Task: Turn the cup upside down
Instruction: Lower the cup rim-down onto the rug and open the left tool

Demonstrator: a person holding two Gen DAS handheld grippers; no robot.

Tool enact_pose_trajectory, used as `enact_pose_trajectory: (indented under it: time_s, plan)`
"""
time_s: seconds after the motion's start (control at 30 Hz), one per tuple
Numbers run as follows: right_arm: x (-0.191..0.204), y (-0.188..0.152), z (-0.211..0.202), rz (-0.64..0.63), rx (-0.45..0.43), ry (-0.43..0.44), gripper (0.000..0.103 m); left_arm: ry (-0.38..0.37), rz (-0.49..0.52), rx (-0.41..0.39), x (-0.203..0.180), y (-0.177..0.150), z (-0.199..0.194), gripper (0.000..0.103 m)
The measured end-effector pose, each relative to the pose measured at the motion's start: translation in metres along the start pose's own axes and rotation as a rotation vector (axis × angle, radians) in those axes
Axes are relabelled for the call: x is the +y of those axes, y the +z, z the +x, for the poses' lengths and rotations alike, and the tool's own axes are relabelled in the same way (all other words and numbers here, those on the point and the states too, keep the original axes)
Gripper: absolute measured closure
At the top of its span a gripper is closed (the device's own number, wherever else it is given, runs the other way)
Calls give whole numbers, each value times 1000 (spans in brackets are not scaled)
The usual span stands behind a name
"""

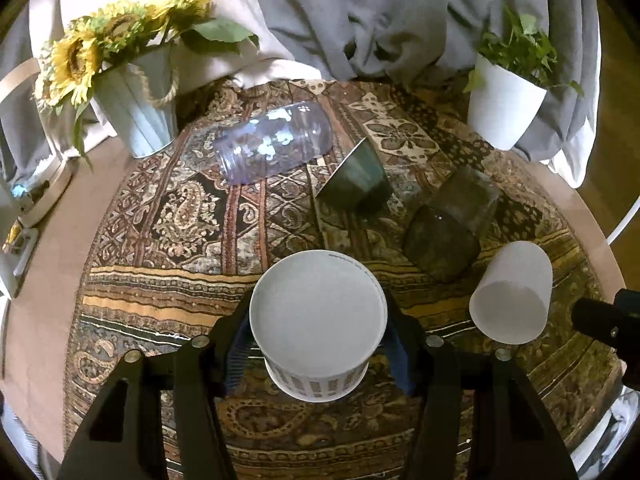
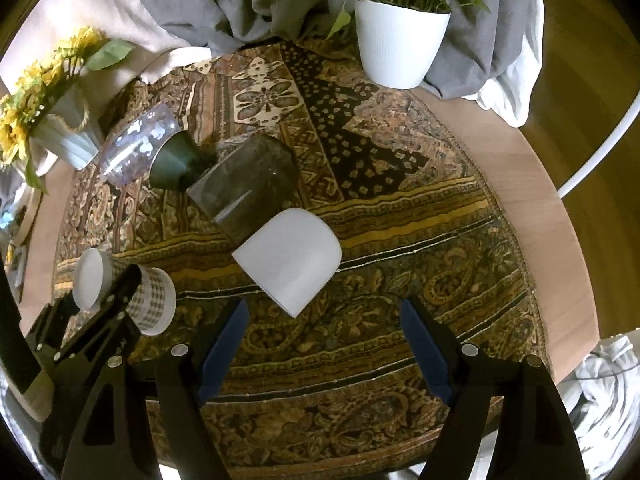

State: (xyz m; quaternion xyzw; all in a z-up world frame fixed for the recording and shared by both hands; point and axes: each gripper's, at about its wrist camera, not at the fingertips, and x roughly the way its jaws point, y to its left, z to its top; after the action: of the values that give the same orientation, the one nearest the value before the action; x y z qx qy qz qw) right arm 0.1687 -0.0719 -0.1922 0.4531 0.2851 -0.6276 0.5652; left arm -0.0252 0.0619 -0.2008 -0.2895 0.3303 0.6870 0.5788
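My left gripper (image 1: 318, 344) is shut on a white paper cup with a checked band (image 1: 316, 320). It holds the cup tilted above the patterned cloth, the flat white base facing the camera. The right wrist view shows the same cup (image 2: 128, 292) held on its side in the left gripper (image 2: 116, 300). My right gripper (image 2: 324, 344) is open and empty, just in front of a plain white cup (image 2: 290, 260) lying on its side. That white cup also shows in the left wrist view (image 1: 512, 294).
On the patterned cloth (image 1: 160, 280) lie a clear plastic cup (image 1: 274, 142), a dark green cup (image 1: 356, 178) and a smoky glass (image 1: 450, 224), all on their sides. A sunflower bucket (image 1: 136, 112) stands back left, a white plant pot (image 1: 506, 104) back right.
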Motion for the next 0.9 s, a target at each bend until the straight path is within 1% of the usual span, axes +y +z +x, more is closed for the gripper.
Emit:
enact_pose_trajectory:
  time_s: [0.03,0.07,0.1,0.13,0.17,0.2,0.33,0.37,0.4,0.43,0.57,0.67,0.73,0.8,0.9]
  plan:
    - [0,1,-1,0,-3,0,25,-4,5,2,0,1,0,36]
    - [0,1,-2,0,-7,-1,25,-9,11,-3,-1,1,-1,30]
    - [1,2,-3,1,-10,0,25,-8,13,-12,-1,2,-4,24]
    - [1,2,-5,3,-17,1,25,-11,17,-20,0,4,-6,21]
    - [1,3,-7,8,-29,0,25,-11,14,-36,1,6,-11,16]
    - [1,3,-10,8,-39,-3,24,-10,10,-46,1,7,-15,14]
    - [1,5,-22,15,-77,-1,22,-7,5,-90,5,18,-41,13]
    - [0,5,-27,22,-95,7,22,3,5,-107,7,21,-48,9]
    - [0,6,-31,25,-110,14,20,20,5,-130,9,23,-57,3]
    - [0,6,-35,28,-126,20,19,46,0,-164,12,25,-70,2]
    - [6,8,-62,22,-226,51,17,115,7,-272,21,32,-106,0]
    - [14,8,-82,-2,-304,69,15,146,21,-311,28,37,-123,0]
    - [22,7,-97,-26,-363,84,13,153,5,-332,36,40,-137,0]
    - [29,6,-112,-47,-422,99,11,152,-9,-345,42,42,-147,0]
    - [38,2,-130,-67,-501,110,9,174,-27,-354,50,43,-160,0]
